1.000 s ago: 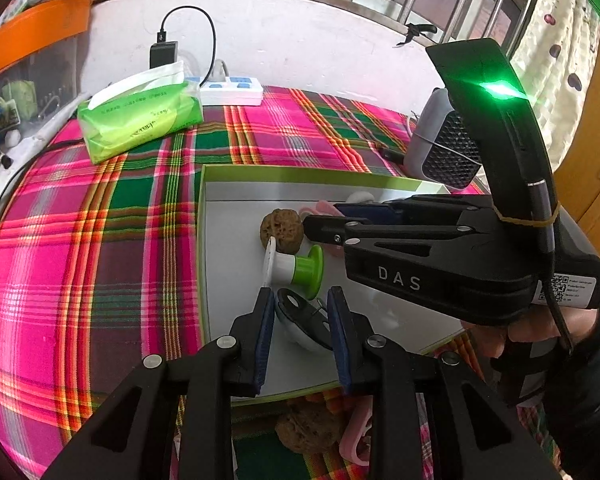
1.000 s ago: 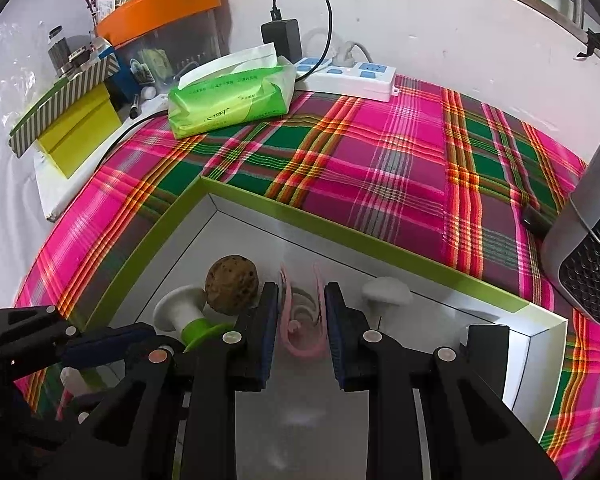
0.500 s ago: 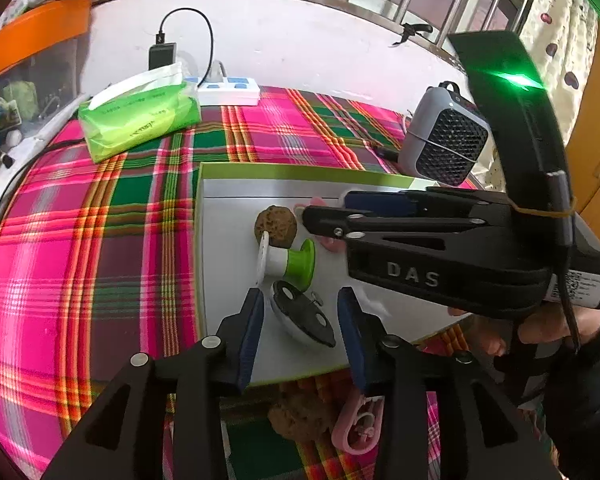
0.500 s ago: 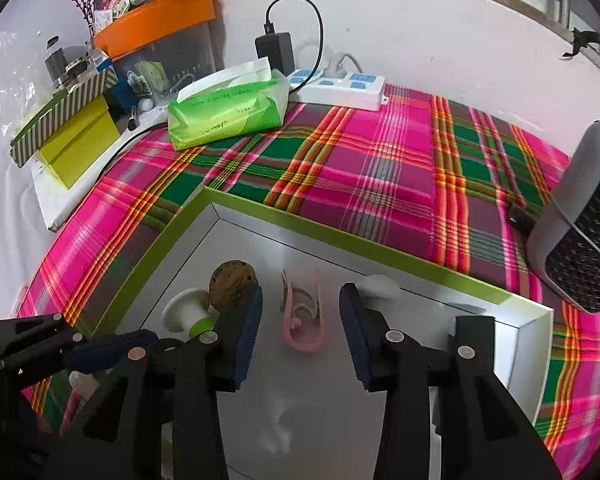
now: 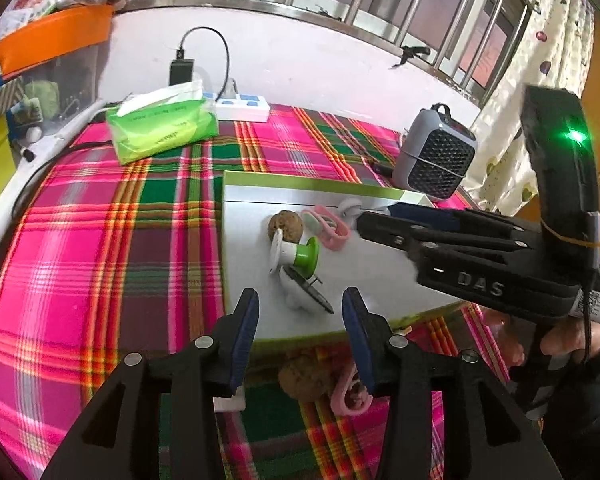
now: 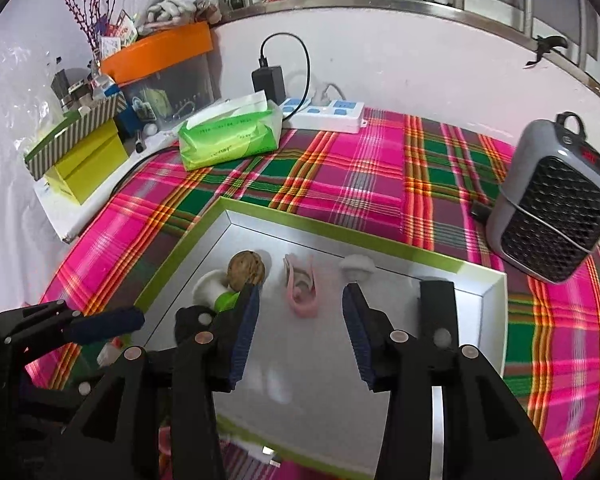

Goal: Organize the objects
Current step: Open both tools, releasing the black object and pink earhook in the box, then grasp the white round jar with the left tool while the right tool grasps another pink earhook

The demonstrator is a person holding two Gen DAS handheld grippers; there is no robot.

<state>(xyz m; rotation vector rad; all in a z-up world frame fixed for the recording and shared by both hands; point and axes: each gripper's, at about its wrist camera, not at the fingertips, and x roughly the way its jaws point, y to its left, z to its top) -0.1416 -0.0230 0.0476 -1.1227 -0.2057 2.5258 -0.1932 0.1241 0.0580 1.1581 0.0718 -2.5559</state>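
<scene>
Gaping jaws: both grippers are seen spread wide, nothing held between the pads.
Left gripper [image 5: 298, 316]: held low over the near edge of the tray [image 5: 260, 178], a black-and-white disc piece [image 5: 304, 292] lying just ahead of it.
Right gripper [image 6: 298, 312]: held over the tray floor, a pink clip [image 6: 302, 290] lying just ahead between its fingers.
Tray contents: a walnut [image 6: 246, 270], a green-and-white spool [image 5: 296, 254] and a white knob [image 6: 357, 265] are also seen inside.
Left outside: a second walnut [image 5: 304, 374] and a pink clip [image 5: 350, 396] lie on the plaid cloth [image 5: 100, 260] below the left gripper.
Step judged: release done; outside pieces are to be fetched next.
Next move: the left gripper must be lowered toward the cloth.
Hand pose: the right hand [image 5: 560, 344] is wrapped around its handle.
</scene>
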